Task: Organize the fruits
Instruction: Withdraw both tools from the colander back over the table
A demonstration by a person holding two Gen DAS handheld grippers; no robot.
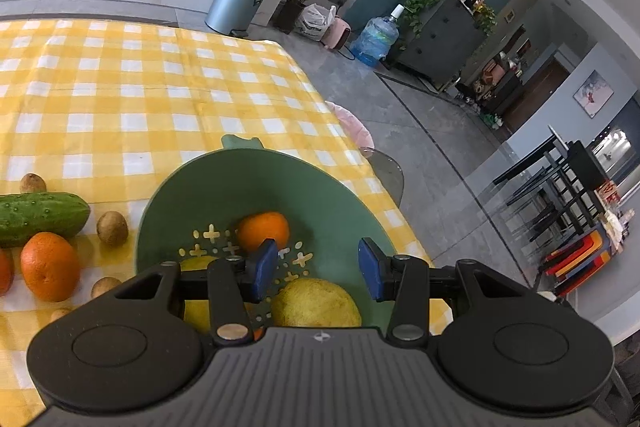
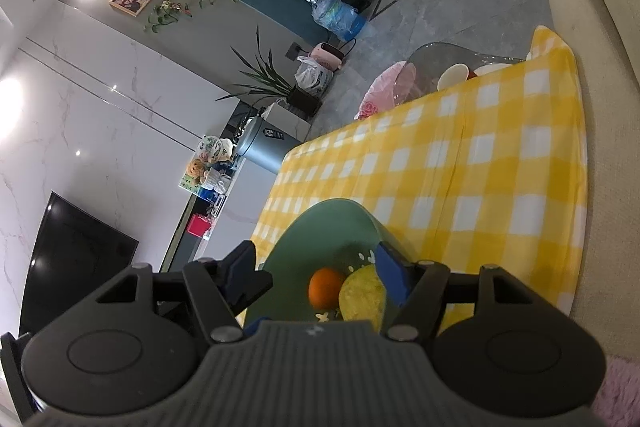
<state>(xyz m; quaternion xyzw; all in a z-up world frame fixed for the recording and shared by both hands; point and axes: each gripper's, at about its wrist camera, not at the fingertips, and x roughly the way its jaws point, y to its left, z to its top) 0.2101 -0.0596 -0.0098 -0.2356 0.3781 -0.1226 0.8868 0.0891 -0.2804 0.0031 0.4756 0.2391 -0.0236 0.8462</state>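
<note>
A green perforated bowl [image 1: 256, 183] stands on the yellow checked tablecloth [image 1: 160, 99]. An orange [image 1: 264, 231] and a yellow lemon [image 1: 316, 303] lie in it, and a second yellow fruit [image 1: 198, 263] is partly hidden behind my left gripper's arm. That left gripper [image 1: 318, 269] hovers over the bowl, open, with nothing between its blue pads. The right wrist view shows the same bowl [image 2: 320, 223] with the orange [image 2: 326, 287] and lemon [image 2: 362, 297]. My right gripper [image 2: 318, 277] is open above them, and the lemon lies beside its right pad [image 2: 394, 277].
Left of the bowl lie a cucumber [image 1: 40, 217], another orange [image 1: 50, 267] and several brown kiwis [image 1: 113, 228]. The table's edge drops off to the right, near a pink stool [image 1: 356, 127]. A glass bowl [image 2: 440, 67] and cups [image 2: 452, 75] stand at the far corner.
</note>
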